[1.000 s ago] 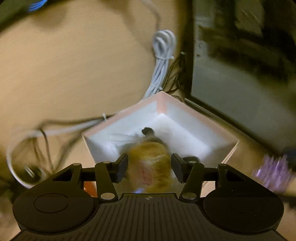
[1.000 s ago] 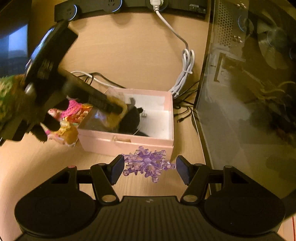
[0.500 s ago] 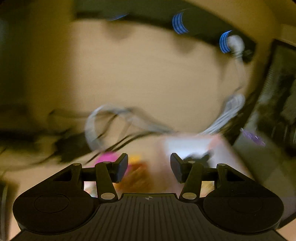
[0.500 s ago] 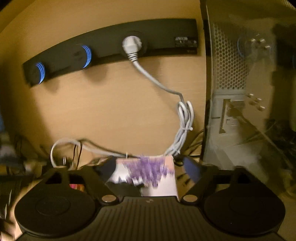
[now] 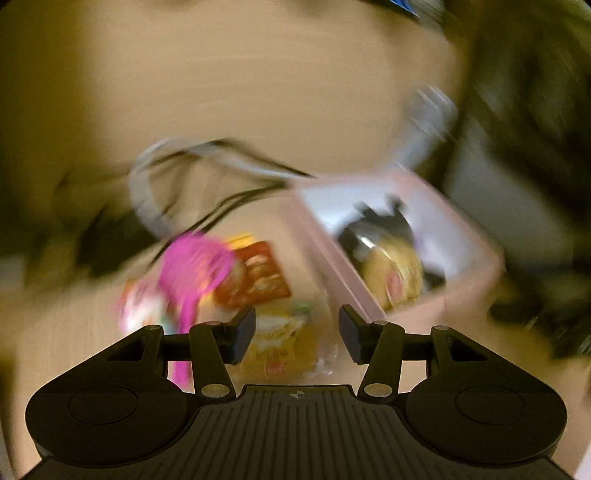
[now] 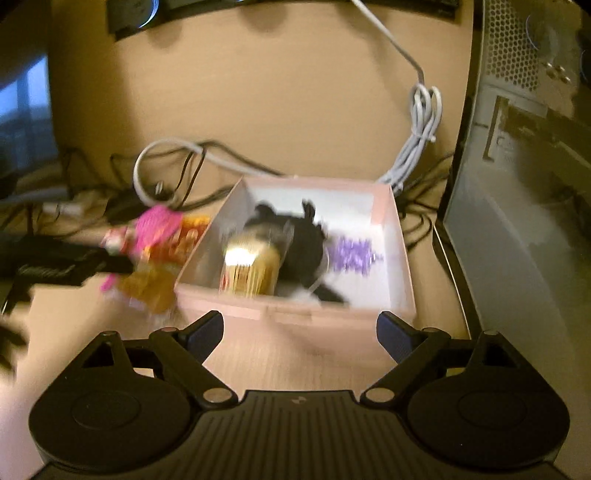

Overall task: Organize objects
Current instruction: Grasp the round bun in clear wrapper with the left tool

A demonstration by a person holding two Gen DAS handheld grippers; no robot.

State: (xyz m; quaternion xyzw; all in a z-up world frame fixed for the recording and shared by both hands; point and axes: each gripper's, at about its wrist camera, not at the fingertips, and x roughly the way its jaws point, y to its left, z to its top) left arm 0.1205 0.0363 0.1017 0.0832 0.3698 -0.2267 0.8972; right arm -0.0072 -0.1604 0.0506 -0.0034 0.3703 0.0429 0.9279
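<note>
A pink box (image 6: 295, 317) sits on the wooden desk. Inside lie a yellow packet (image 6: 251, 269), a black item (image 6: 303, 240) and a purple snowflake (image 6: 352, 254). My right gripper (image 6: 300, 334) is open and empty just in front of the box. In the blurred left wrist view my left gripper (image 5: 297, 332) is open and empty over a pile of snack packets (image 5: 258, 280) with a pink item (image 5: 192, 266), left of the box (image 5: 332, 266). The same pile (image 6: 155, 251) shows left of the box in the right wrist view.
Grey and black cables (image 6: 173, 162) lie behind the box. A coiled white cable (image 6: 421, 122) hangs from a black power strip (image 6: 140, 14) at the back. A computer case (image 6: 517, 166) stands on the right.
The left gripper left the yellow packet in the box and swung left over the snack pile. The right gripper released the purple snowflake into the box and opened wide.
</note>
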